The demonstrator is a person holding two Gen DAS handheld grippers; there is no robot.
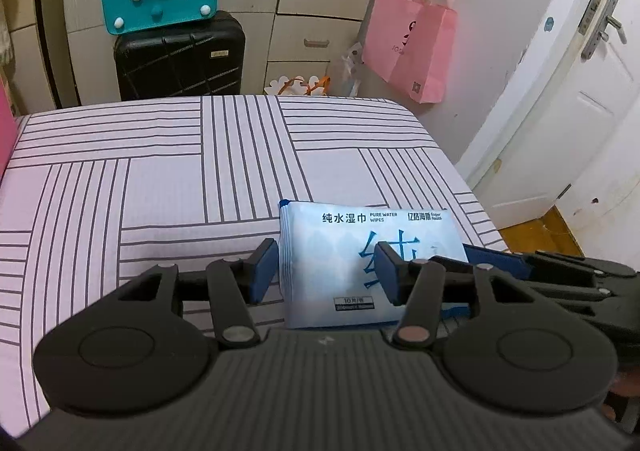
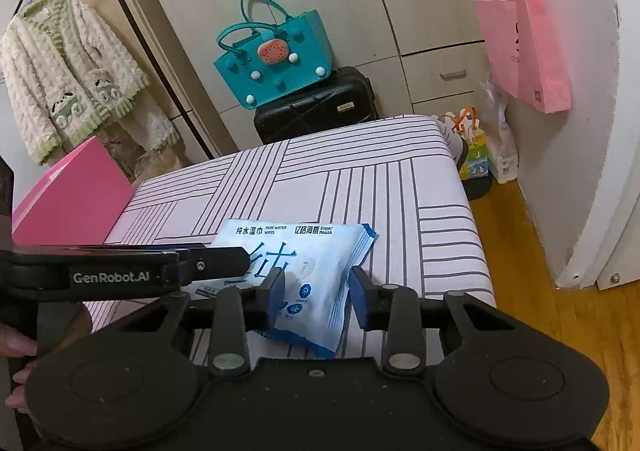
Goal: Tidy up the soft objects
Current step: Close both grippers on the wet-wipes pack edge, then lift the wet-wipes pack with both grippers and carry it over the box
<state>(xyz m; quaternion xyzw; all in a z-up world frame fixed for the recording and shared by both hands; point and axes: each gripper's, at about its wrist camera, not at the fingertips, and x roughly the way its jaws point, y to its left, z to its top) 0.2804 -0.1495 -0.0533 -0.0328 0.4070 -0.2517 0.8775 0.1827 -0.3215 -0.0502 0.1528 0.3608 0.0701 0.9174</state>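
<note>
The bed (image 1: 160,171), covered in a striped sheet, is cut off at the lower frame edge in both views. The wipes pack (image 1: 360,251) lies on it near the right edge; its lower part is hidden behind both tools. Left gripper (image 1: 326,271): jaws spread, pads straddling the pack's left end, contact unclear. Right gripper (image 2: 318,291): jaws narrower, pads against the pack's right end, pinching it.

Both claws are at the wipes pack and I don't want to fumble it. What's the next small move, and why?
Probably close the right claw firmly on the wipes pack: its end lies between the pads on the bed, but a firm pinch isn't evident. The left claw looks open.
</note>
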